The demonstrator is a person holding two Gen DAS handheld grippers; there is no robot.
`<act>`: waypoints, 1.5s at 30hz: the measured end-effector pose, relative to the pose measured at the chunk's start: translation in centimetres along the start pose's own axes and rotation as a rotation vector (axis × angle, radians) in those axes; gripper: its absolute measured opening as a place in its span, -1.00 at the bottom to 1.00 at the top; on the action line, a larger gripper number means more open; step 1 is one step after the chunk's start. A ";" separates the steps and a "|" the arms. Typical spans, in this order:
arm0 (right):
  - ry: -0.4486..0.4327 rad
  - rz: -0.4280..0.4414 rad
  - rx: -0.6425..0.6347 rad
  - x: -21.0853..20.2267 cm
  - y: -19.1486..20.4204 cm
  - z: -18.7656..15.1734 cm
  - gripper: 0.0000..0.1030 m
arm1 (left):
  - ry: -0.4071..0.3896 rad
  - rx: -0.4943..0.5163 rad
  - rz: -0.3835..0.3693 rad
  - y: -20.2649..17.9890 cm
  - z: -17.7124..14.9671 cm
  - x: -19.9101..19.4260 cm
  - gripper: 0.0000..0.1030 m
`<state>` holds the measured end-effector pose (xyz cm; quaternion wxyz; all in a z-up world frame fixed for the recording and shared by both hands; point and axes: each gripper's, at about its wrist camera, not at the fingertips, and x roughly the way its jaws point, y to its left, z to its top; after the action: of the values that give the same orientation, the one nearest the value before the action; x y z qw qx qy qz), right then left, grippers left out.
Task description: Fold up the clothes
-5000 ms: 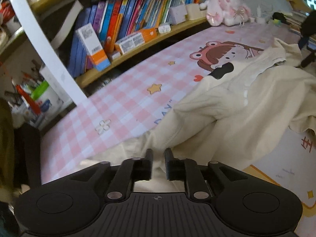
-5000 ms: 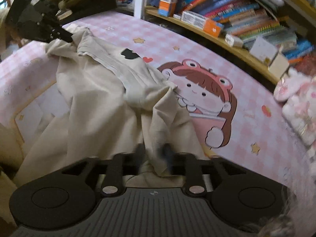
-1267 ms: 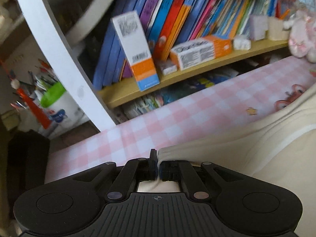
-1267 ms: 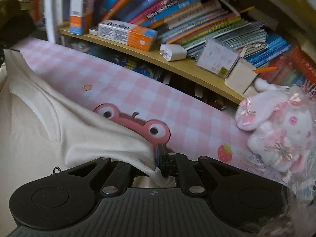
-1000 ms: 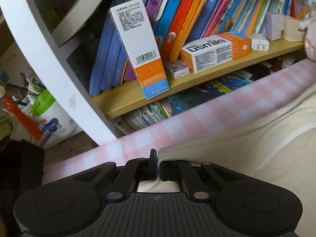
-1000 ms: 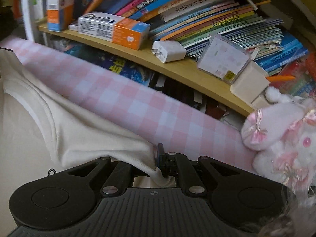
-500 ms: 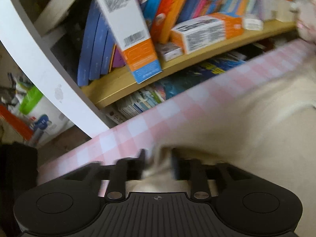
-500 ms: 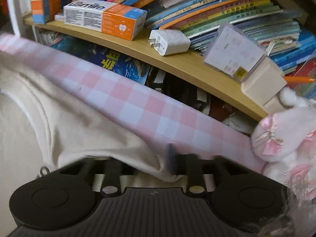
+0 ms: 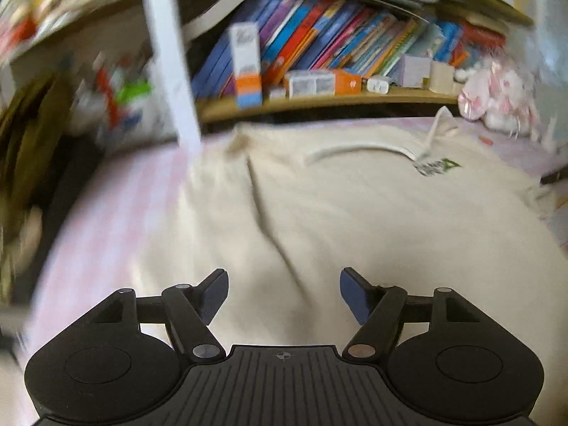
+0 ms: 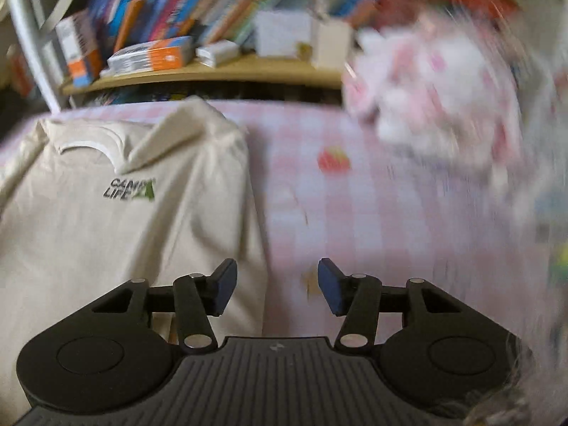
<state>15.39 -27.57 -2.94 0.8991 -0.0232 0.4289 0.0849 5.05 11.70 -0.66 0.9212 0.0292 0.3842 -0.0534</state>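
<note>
lying flat, cream shirt [image 10: 106, 234] leaves pink checked cloth [image 10: 372, 230] bare rightward.

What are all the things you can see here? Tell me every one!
T-shirt: one, cream with a dark and green logo, spread flat on the cloth.
Checked cloth: one, pink and white, covering the surface.
Plush toy: one, pink and white, far right by the shelf.
Wooden shelf: one, tan, behind the cloth.
Books: many, bright colours, leaning on the shelf.
Orange and white boxes: two, on the shelf.
Left tongs: black, open above the shirt.
Right tongs: black, open at the shirt's right edge.
</note>
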 end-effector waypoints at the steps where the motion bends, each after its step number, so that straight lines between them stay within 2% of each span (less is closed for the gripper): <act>1: -0.003 0.010 0.037 -0.6 -0.4 -0.9 -0.07 | 0.008 -0.049 -0.004 -0.7 -1.1 -0.8 0.39; 4: -0.010 0.040 0.147 -2.4 -1.8 -3.6 -0.14 | 0.020 -0.121 0.029 -3.6 -3.9 -1.9 0.39; 6: -0.016 0.061 0.221 -3.5 -2.7 -5.4 -0.14 | 0.048 -0.106 0.053 -5.1 -4.9 -1.6 0.39; 9: -0.081 0.029 0.132 -3.8 -0.9 -5.2 -0.15 | 0.062 -0.058 0.108 -6.2 -5.4 -1.3 0.39; 13: -0.173 -0.018 -0.003 -4.1 1.7 -4.6 -0.20 | 0.066 -0.059 0.130 -6.1 -5.5 -0.8 0.39; 14: -0.195 -0.029 -0.037 -4.2 2.4 -4.5 -0.38 | 0.065 -0.059 0.128 -6.1 -5.4 -0.7 0.39; 15: -0.218 -0.041 -0.071 -4.2 3.1 -4.3 -0.78 | 0.064 -0.058 0.126 -6.0 -5.3 -0.6 0.39; 16: -0.241 -0.053 -0.105 -4.3 3.7 -4.2 -0.95 | 0.062 -0.058 0.123 -6.0 -5.3 -0.5 0.39; 22: -0.377 -0.124 -0.310 -4.7 7.6 -3.3 -0.94 | 0.064 -0.060 0.097 -6.0 -5.6 -0.6 0.39; 24: -0.296 0.063 -0.557 -3.9 12.0 -3.7 -0.87 | 0.067 -0.058 0.085 -5.8 -5.6 -0.5 0.39; 25: -0.230 0.114 -0.648 -3.0 14.0 -4.2 -0.76 | 0.067 -0.056 0.081 -5.8 -5.6 -0.5 0.39; 26: -0.190 0.114 -0.680 -2.4 15.0 -4.7 -0.35 | 0.067 -0.053 0.077 -5.7 -5.6 -0.4 0.39; 27: -0.157 0.106 -0.699 -1.8 15.8 -5.3 -0.13 | 0.066 -0.051 0.073 -5.6 -5.6 -0.4 0.40; 29: -0.132 0.161 -0.622 -2.0 15.7 -5.8 -0.11 | 0.066 -0.047 0.064 -5.5 -5.6 -0.4 0.48; 31: -0.092 0.247 -0.482 -2.6 14.4 -5.7 -0.05 | 0.065 -0.043 0.056 -5.4 -5.6 -0.3 0.52; 33: -0.051 0.294 -0.321 -2.7 12.5 -5.3 -0.02 | 0.064 -0.039 0.048 -5.2 -5.7 -0.2 0.55; 38: -0.013 0.379 0.235 -0.6 7.1 -4.6 -0.04 | 0.062 -0.023 0.029 -4.9 -5.7 -0.1 0.58; 40: 0.002 0.408 0.460 0.3 4.9 -4.4 -0.12 | 0.062 -0.016 0.023 -4.9 -5.6 -0.1 0.59; 45: 0.009 0.383 0.604 2.5 4.3 -4.1 -0.25 | 0.060 -0.008 0.014 -4.8 -5.6 0.0 0.62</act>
<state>13.05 -23.52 -7.34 0.8313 0.3240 0.4350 0.1214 0.47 7.50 -4.67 0.9097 0.0296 0.4118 -0.0443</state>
